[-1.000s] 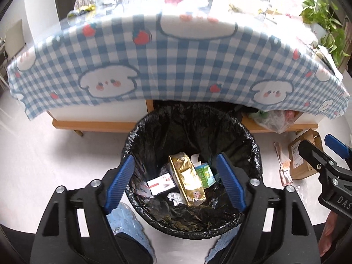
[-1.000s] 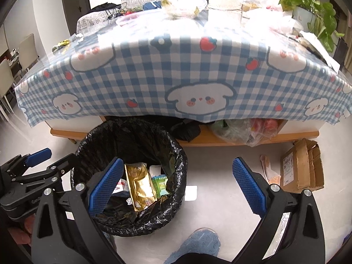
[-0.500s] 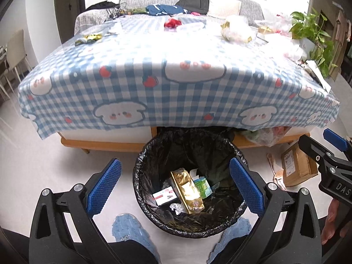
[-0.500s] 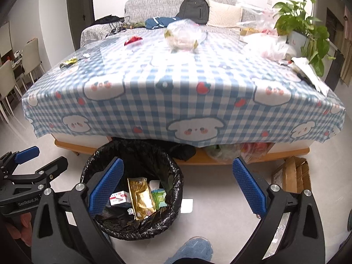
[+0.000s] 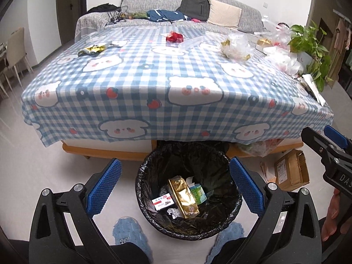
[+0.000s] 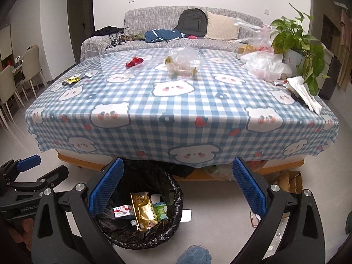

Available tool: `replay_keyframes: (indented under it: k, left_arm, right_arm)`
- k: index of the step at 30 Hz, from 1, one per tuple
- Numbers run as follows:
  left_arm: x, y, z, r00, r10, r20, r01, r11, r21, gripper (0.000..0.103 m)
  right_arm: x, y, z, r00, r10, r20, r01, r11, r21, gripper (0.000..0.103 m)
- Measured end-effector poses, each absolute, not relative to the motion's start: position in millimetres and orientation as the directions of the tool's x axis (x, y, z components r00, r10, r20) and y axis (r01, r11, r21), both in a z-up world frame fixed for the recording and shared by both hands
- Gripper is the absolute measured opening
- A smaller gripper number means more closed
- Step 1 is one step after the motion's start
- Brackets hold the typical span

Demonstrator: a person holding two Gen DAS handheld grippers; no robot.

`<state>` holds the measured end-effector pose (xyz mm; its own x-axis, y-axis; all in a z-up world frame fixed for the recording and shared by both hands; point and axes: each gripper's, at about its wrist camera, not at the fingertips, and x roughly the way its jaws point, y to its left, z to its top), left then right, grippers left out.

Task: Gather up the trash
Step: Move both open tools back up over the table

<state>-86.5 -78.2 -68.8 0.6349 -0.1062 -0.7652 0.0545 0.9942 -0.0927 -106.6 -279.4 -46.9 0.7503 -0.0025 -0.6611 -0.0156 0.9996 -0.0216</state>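
Note:
A bin with a black liner (image 5: 143, 189) (image 6: 173, 200) stands on the floor at the table's near edge. Inside lie a gold foil pouch (image 5: 183, 192) (image 6: 144, 213), a red-and-white packet (image 5: 162, 201) and a green carton (image 5: 198, 193). My left gripper (image 5: 175, 187) hangs above the bin, open and empty. My right gripper (image 6: 177, 190) is open and empty too, right of the bin. On the checked tablecloth (image 5: 140, 81) lie a yellow wrapper (image 5: 93, 48) (image 6: 72, 80), a red wrapper (image 5: 174, 37) (image 6: 134, 62) and a crumpled clear bag (image 5: 236, 46) (image 6: 182, 60).
White plastic bags (image 6: 266, 66), papers (image 6: 304, 92) and a potted plant (image 6: 294, 44) crowd the table's right side. A cardboard box (image 5: 290, 171) sits on the floor right of the bin. Blue slippers (image 5: 127, 237) are below. A sofa (image 6: 167, 22) stands behind; chairs (image 6: 30, 66) at left.
Both grippers rose away from the bin, so the tabletop and sofa came into view. The left jaws spread wider. The trash in the bin stayed put.

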Motion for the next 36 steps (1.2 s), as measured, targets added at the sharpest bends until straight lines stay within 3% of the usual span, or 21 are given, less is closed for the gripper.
replay_keyframes:
  k: [18,36]
  left_arm:
    - [5,-61,-19,0.668,-0.089,-0.739,0.051,0.996,-0.073,0.097]
    - [111,-87,-27,0.642,-0.109,-0.759,0.102,0.993,-0.056,0.097]
  right_arm:
    - [-26,-290,-27,0.758,-0.02,-0.652,0.001,1.0,-0.029,0.095]
    - [79,-297,-20,0.756,-0.03,-0.653,0.019,1.0,-0.024,0.095]
